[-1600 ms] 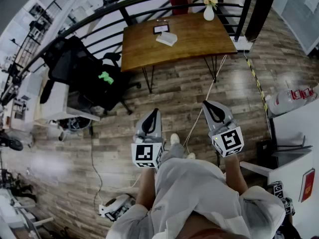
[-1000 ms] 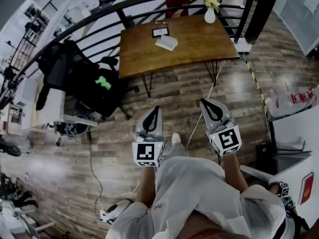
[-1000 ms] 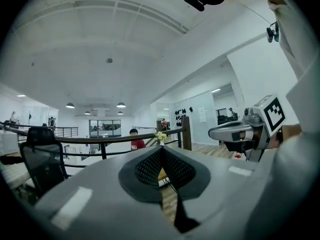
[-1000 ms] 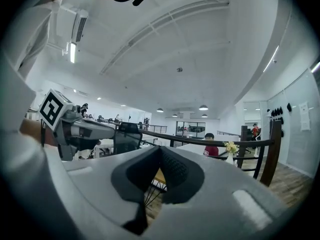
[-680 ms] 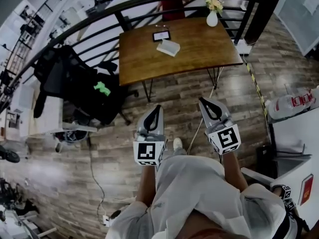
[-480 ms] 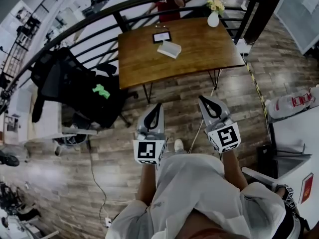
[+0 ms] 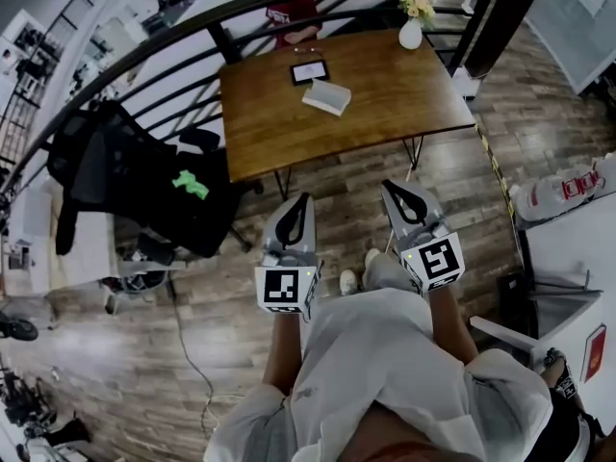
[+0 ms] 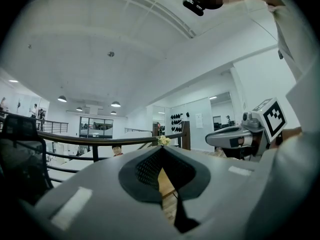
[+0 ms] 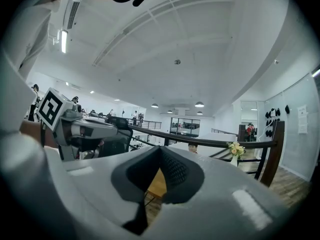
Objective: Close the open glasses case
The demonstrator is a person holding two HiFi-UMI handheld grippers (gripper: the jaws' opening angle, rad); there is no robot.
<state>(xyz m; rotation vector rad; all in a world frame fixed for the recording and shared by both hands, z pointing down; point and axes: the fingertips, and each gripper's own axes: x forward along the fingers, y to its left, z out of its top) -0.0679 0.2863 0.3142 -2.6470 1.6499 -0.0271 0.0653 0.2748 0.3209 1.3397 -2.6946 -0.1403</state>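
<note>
The left gripper (image 7: 300, 203) and the right gripper (image 7: 388, 188) are hovering over the floor with fingers pressed together, gripping nothing. The glasses case (image 7: 327, 96) is lying on the wooden table (image 7: 414, 89), well apart from both.

Table: brown rect. wooden table (image 7: 385, 94), well ahead of both grippers.
Case: pale boxy glasses case (image 7: 327, 96) on table, just beside dark flat slab (image 7: 309, 72).
Vase: white vase w/ flowers (image 7: 411, 33), table's far right corner.
Left gripper (image 7: 304, 198): over plank floor, jaw tips together.
Right gripper (image 7: 386, 186): same, near person's body.
</note>
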